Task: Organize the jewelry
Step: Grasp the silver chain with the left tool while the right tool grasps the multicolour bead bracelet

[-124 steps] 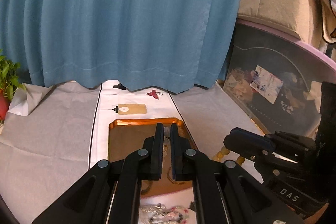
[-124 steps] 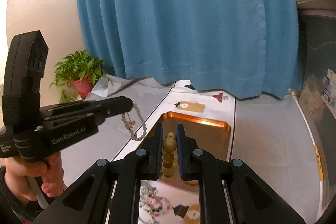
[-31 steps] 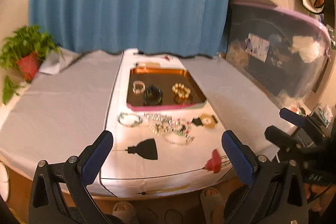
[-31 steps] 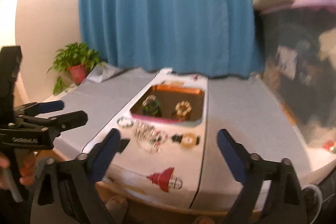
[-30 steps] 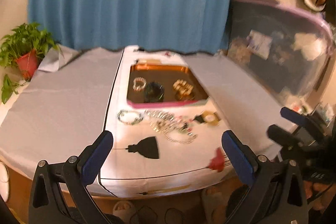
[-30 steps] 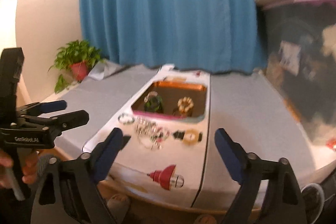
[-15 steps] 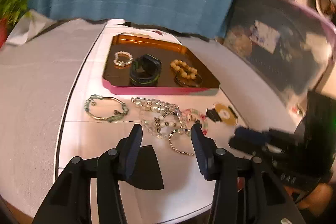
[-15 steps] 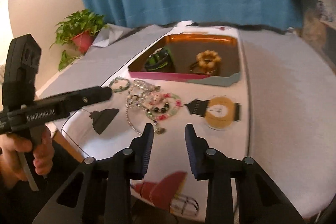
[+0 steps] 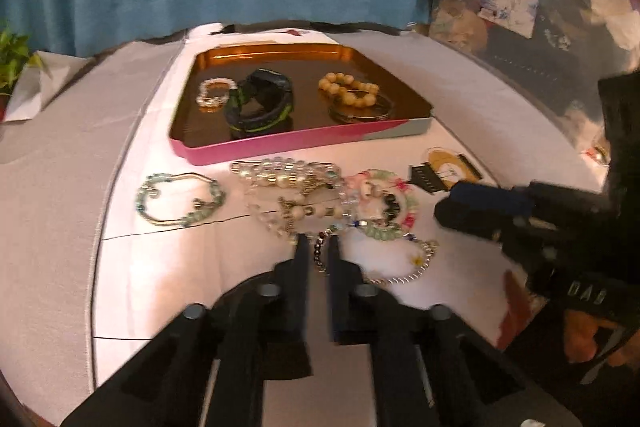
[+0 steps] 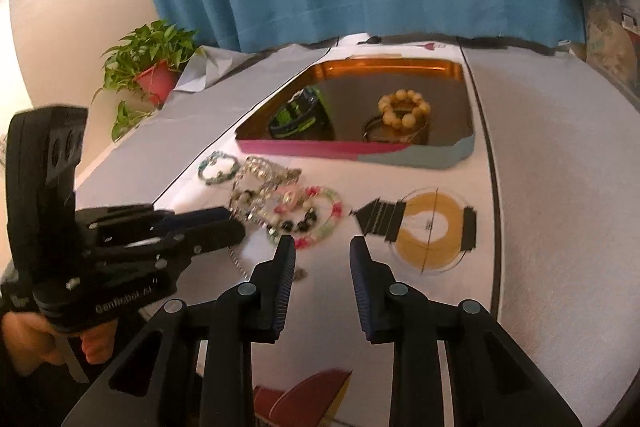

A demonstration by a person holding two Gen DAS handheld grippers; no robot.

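Copper-lined tray (image 9: 304,143) already holds four bracelets; a tangled jewelry pile (image 9: 320,199) waits just in front of it. Left gripper (image 9: 318,247) has just pinched shut on a thin chain (image 9: 320,259) there. Right gripper (image 10: 322,247) hovers half-open, empty.

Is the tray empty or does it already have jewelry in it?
Not empty. The tray already holds a small pale bead bracelet, a black and green band, a yellow bead bracelet and a thin bangle.
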